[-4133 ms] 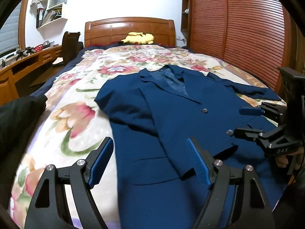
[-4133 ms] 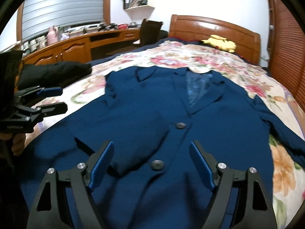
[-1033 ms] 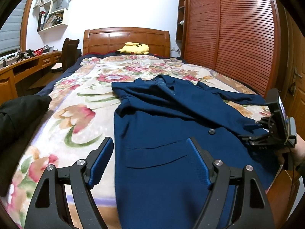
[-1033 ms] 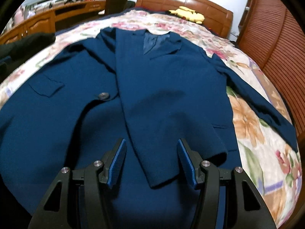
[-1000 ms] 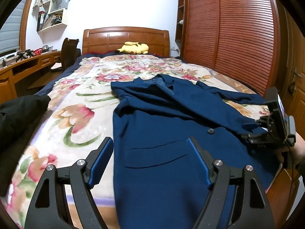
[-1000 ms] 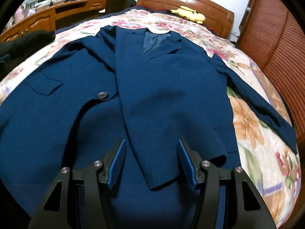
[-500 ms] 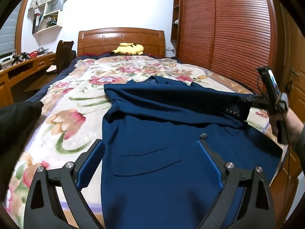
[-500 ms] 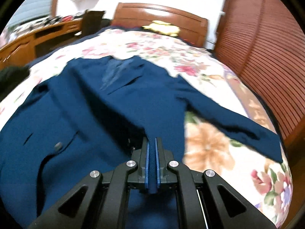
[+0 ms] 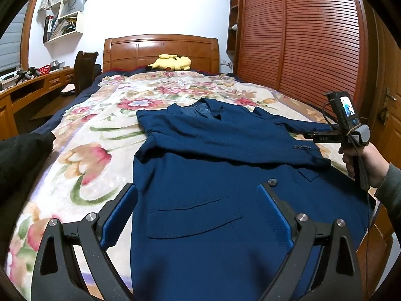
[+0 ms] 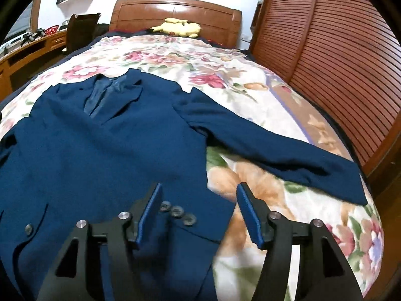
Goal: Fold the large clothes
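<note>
A dark blue suit jacket (image 9: 213,165) lies front up on the floral bedspread (image 9: 100,130). Its left sleeve is folded across the chest, and the buttoned cuff (image 10: 178,212) lies at the jacket's right edge. The other sleeve (image 10: 275,148) stretches out over the bedspread. My left gripper (image 9: 198,215) is open and empty above the jacket's lower front, near the pocket flap. My right gripper (image 10: 199,215) is open just above the folded cuff; it also shows in the left wrist view (image 9: 310,134), at the jacket's right side.
A yellow plush toy (image 9: 173,62) lies by the wooden headboard (image 9: 160,50). A black garment (image 9: 20,155) lies at the bed's left edge. A slatted wardrobe (image 9: 313,40) runs along the right, a desk and chair (image 9: 84,70) along the left.
My right gripper, shut on the sleeve cuff half a second ago, has opened and let the cuff down on the jacket. The sleeve now lies folded across the chest. My left gripper stayed open.
</note>
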{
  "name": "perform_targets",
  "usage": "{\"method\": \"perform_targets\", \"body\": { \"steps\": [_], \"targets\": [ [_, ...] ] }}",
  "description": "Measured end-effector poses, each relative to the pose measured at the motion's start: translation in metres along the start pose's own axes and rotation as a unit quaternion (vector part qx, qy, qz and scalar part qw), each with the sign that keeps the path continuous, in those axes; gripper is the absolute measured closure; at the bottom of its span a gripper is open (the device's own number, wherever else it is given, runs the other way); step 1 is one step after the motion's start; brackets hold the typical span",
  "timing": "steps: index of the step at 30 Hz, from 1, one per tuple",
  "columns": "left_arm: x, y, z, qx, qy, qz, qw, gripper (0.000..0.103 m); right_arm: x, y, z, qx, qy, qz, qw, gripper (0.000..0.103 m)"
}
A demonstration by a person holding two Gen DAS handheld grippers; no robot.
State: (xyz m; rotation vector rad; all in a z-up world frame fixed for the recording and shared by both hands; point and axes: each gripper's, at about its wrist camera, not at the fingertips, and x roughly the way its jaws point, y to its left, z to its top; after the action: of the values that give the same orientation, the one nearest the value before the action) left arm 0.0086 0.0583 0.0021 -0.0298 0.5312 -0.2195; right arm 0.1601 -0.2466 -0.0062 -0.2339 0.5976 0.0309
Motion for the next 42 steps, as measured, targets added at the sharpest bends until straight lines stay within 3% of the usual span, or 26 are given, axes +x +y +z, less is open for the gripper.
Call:
{"method": "perform_targets", "body": {
  "steps": [12,17,29,36,42],
  "targets": [
    [0.019,-0.015,0.001,0.009,0.011,-0.006,0.9999,0.007,0.008,-0.007,-0.025,-0.027,0.036,0.092,0.995,0.039],
    [0.025,-0.027,0.002,0.022,0.009,-0.01,0.9997,0.007,0.02,-0.003,-0.036,-0.049,0.064,0.103,0.991,0.039],
    [0.04,-0.045,0.004,0.032,0.01,-0.022,0.9992,0.007,0.034,-0.017,-0.039,0.0,0.078,0.129,0.989,0.024],
    [0.046,-0.057,0.005,0.042,0.013,-0.032,0.9985,0.007,0.024,-0.016,-0.039,-0.006,0.073,0.124,0.99,0.025],
    [0.049,-0.076,0.009,0.049,0.008,-0.046,0.9977,0.007,0.006,-0.042,-0.036,0.002,0.031,0.108,0.994,0.028]
  ]
}}
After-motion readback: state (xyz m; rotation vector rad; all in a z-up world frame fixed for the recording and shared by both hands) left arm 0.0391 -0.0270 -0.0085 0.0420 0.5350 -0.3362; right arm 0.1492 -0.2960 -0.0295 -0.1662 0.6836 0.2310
